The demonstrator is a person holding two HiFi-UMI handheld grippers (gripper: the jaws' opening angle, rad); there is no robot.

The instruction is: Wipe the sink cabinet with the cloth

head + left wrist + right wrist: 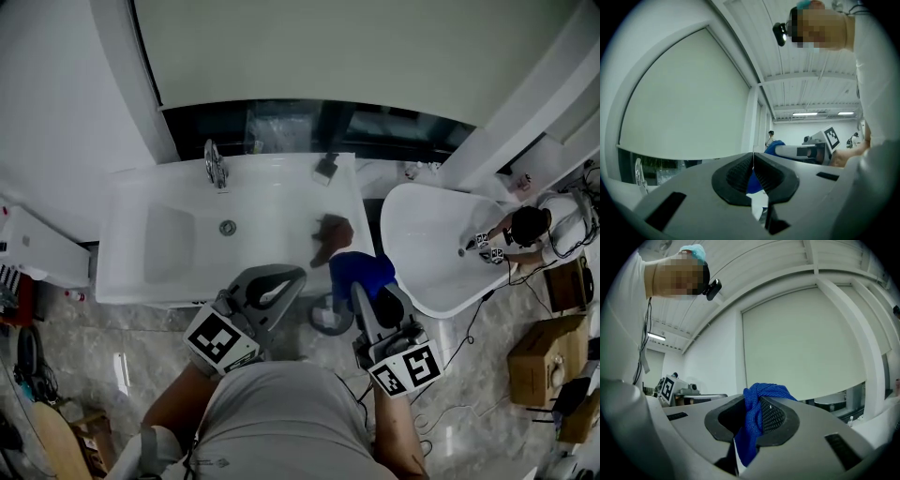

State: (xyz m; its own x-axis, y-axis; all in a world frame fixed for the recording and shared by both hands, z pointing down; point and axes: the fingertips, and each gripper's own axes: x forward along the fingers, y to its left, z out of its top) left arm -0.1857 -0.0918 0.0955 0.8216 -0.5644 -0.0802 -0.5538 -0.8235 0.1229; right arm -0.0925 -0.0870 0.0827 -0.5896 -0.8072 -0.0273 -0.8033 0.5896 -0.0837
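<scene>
View from above a bathroom display. At left stands a white rectangular sink cabinet [131, 211] with a curved chrome tap [216, 165] at its back edge and a round metal drain [228, 227] in the basin. On the right part of its top lies a crumpled brown object [334, 232], and a small dark flat item [326, 168] sits near the back right corner.

In front of the cabinet's front edge the person holds two grey grippers. The left gripper [296, 275] is just off the front right corner, with its jaws closed pad to pad; its own view shows them meeting in a thin line [753, 161].

Just to its right, the right gripper [757, 405] is clamped on a bright blue woven cloth [362, 272]. The cloth bunches above the pads and hangs below them [751, 427]. It is in the air, just beyond the cabinet's front right corner, not touching the cabinet.

Further right stands a white oval bathtub [427, 253]. Beside its far rim is another person [531, 228]. A brown cardboard box [537, 363] sits on the grey marbled floor [112, 328] at the far right.
</scene>
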